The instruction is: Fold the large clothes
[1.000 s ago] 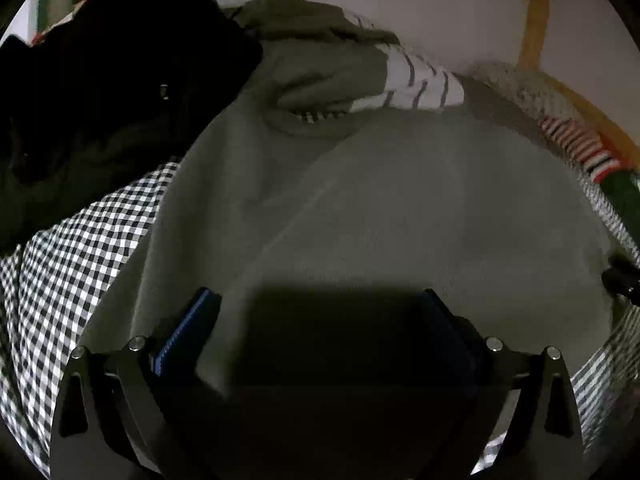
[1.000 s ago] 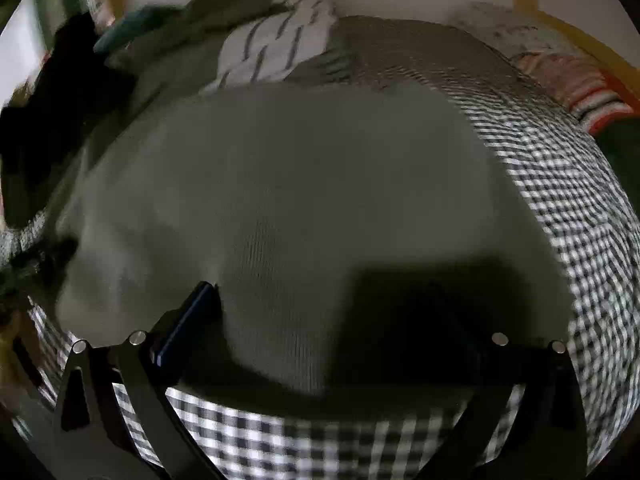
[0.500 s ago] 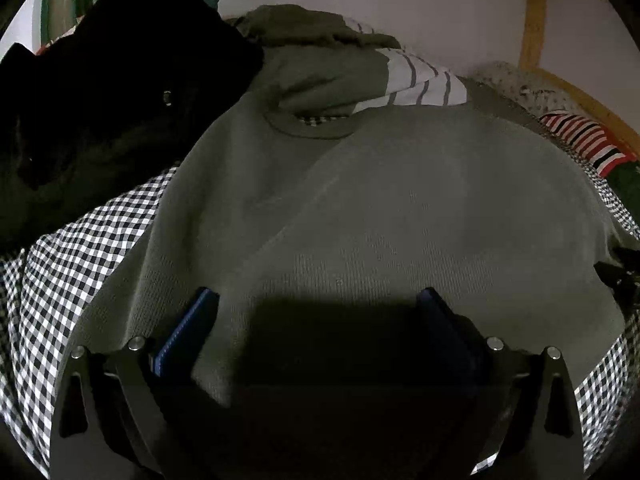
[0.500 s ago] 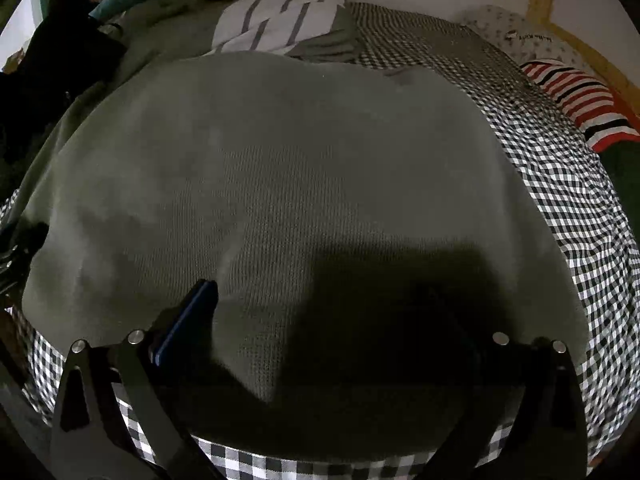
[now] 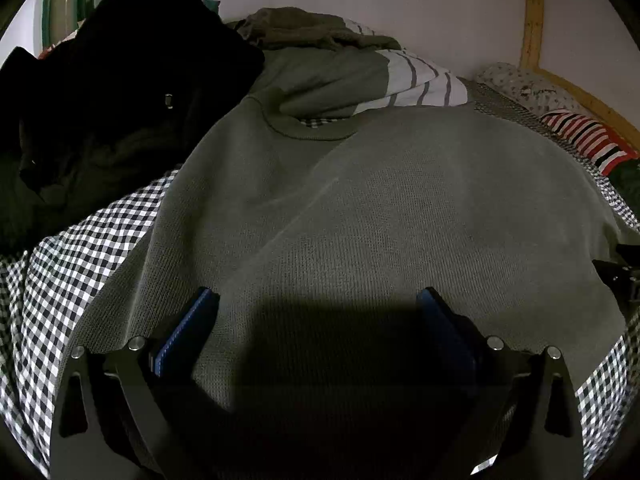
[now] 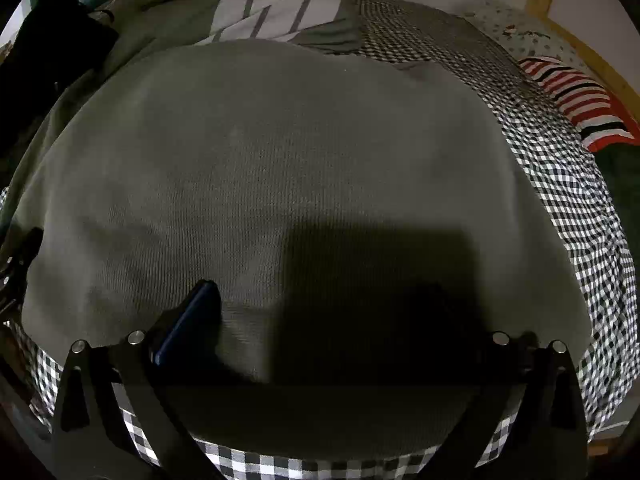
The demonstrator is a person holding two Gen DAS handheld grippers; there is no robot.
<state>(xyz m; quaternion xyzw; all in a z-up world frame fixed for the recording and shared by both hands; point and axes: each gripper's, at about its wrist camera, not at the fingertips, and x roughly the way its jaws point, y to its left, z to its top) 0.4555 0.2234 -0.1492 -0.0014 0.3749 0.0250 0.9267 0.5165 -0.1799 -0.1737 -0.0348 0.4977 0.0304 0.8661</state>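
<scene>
A dim white wall (image 5: 420, 8) with a wooden frame (image 5: 534, 16) backs the checkered bedsheet (image 6: 560, 168).

A plain olive-green knitted sweater (image 5: 360, 220) filled the middle of both frames, over a black-and-white gingham check bed sheet (image 5: 92, 248). At the upper left of the left wrist frame lay a black crumpled jacket (image 5: 120, 80). Above centre sat a grey garment with a white, grey-striped panel (image 5: 416, 84); at the right edge, a red, white and black striped cloth (image 6: 576, 104). The gripper pads (image 5: 188, 332) were blue
</scene>
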